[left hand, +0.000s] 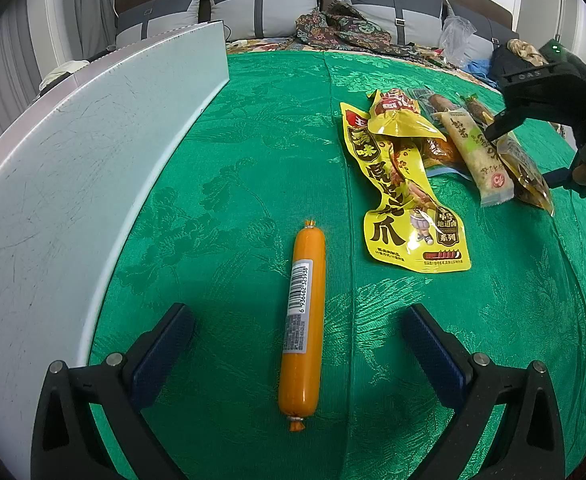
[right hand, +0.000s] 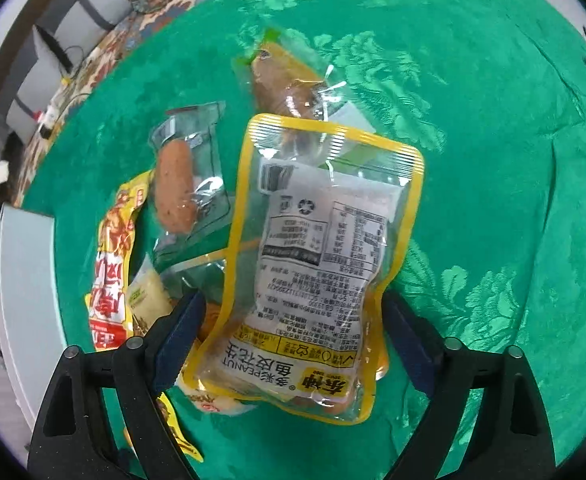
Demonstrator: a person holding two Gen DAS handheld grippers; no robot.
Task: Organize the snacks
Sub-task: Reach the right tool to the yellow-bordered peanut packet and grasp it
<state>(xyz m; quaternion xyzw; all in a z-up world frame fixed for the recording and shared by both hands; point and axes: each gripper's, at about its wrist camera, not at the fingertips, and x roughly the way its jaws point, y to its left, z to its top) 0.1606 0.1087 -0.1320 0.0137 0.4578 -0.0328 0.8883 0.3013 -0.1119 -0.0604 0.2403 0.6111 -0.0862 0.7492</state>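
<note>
Your left gripper [left hand: 297, 328] stands wide, holding nothing, and the orange sausage [left hand: 303, 320] lies on the green cloth [left hand: 221, 184] straight ahead of it, its near half already between the two pads. Its long axis runs lower centre to mid frame, along the fingers, not across them, so a plain squeeze would catch it on its long sides; no turn of the wrist looks needed. The left is clearly the nearer hand for it. The knotted near end sits low between the finger bases.

In the right wrist view, your right gripper [right hand: 293, 316] frames the peanut pouch [right hand: 313, 264], whose long axis also runs away from you toward upper centre. The pads look close against its pinched lower sides, but whether they grip it I cannot tell. Whether the pouch is lifted off the pile is also unclear.

Further off, the heap at upper right of the left wrist view holds the yellow chicken-feet bag [left hand: 405, 200], a pale wrapped stick [left hand: 477, 152] and clear-wrapped sausages [right hand: 177, 188], overlapping, so some edges are hidden. The white box wall [left hand: 73, 168] fills the left side; its inside is out of sight. Cushions [left hand: 261, 4] line the top.
</note>
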